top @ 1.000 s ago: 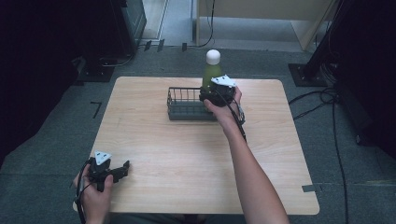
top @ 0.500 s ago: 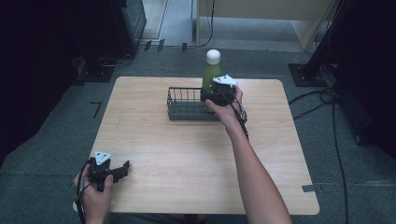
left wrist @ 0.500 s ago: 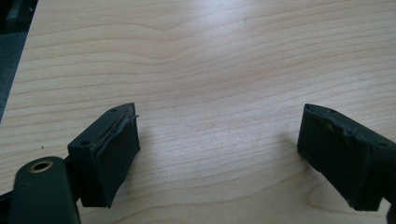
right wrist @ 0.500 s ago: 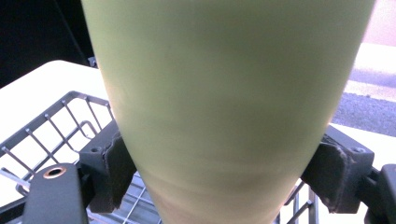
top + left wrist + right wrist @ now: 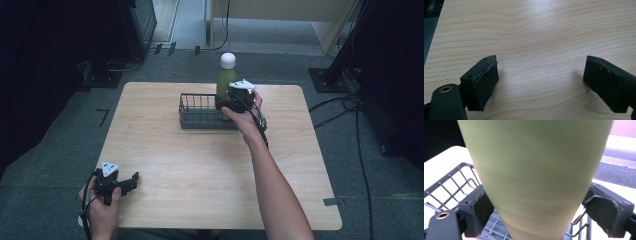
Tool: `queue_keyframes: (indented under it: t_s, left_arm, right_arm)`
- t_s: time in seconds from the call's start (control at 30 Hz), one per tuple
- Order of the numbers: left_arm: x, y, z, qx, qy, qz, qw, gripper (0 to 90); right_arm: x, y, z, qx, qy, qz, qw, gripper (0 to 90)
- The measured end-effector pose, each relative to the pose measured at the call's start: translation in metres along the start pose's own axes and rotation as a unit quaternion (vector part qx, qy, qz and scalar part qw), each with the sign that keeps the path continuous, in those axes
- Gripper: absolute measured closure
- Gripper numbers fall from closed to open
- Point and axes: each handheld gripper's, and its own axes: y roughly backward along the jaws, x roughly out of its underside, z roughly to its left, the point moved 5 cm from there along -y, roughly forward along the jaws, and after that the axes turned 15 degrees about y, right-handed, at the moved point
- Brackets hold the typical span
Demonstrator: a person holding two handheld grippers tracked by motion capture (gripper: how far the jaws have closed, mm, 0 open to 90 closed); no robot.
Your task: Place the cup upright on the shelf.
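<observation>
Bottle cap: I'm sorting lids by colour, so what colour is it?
White, on the green bottle's rounded cap; the high view shows it best.

bottle (image 5: 226,80): green, white cap | basket (image 5: 200,116): dark grey wire | table (image 5: 200,165): light wood grain

1. Tall green bottle with a white cap (image 5: 226,75): its lower body sits hidden behind the right gripper (image 5: 235,100) and the dark wire basket (image 5: 200,115).
2. In the right gripper view, that bottle (image 5: 536,177) runs off the top edge, blurred.
3. Whether the pads (image 5: 477,207) touch it cannot be told.
</observation>
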Motion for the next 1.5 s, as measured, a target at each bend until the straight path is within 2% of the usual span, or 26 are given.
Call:
queue_keyframes:
  t_s: [0.1,0.4,0.63,0.97,1.5]
  left_arm:
    - [0.000,0.000,0.000,0.000,0.000,0.000,1.0000,13.5]
    - [0.000,0.000,0.000,0.000,0.000,0.000,1.0000,13.4]
    - [0.000,0.000,0.000,0.000,0.000,0.000,1.0000,13.4]
    - [0.000,0.000,0.000,0.000,0.000,0.000,1.0000,13.4]
    - [0.000,0.000,0.000,0.000,0.000,0.000,1.0000,13.4]
  right_arm:
    - [0.001,0.002,-0.002,0.001,0.001,0.003,1.0000,8.6]
    - [0.000,0.012,0.000,-0.005,0.010,-0.010,0.9999,7.6]
    - [0.004,0.021,-0.002,-0.008,0.005,-0.014,0.9999,5.8]
    - [0.018,0.036,-0.007,-0.010,-0.002,-0.024,0.9997,5.4]
    - [0.051,0.069,-0.019,-0.002,0.008,-0.029,0.9995,5.5]
